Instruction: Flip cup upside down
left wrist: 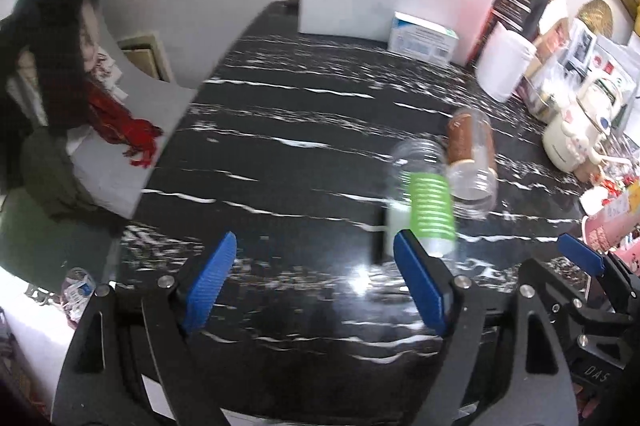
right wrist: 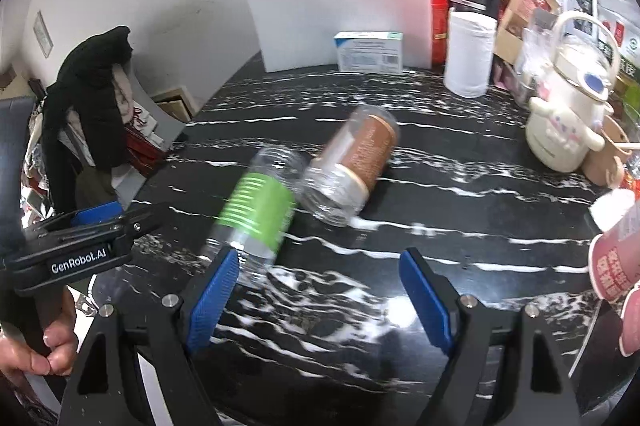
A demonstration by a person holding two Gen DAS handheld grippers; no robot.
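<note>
Two clear plastic cups lie on their sides on the black marble table point(right wrist: 460, 246). One has a green label point(right wrist: 256, 209), the other a brown label point(right wrist: 356, 161); they touch at their mouths. Both are blurred. In the left wrist view the green cup point(left wrist: 430, 209) lies just beyond my left gripper's right finger, with the brown cup point(left wrist: 472, 153) behind it. My left gripper point(left wrist: 316, 286) is open and empty. My right gripper point(right wrist: 320, 290) is open and empty; its left finger point(right wrist: 212, 302) is at the green cup's base. The right gripper also shows in the left wrist view point(left wrist: 580, 258).
A white board point(right wrist: 340, 5) and a small blue-white box point(right wrist: 370, 51) stand at the back. A white cylinder point(right wrist: 468, 53), a cream kettle point(right wrist: 568, 121), packages and a pink cup point(right wrist: 616, 254) crowd the right side. The table edge curves along the left, with clothes point(left wrist: 52, 45) beyond.
</note>
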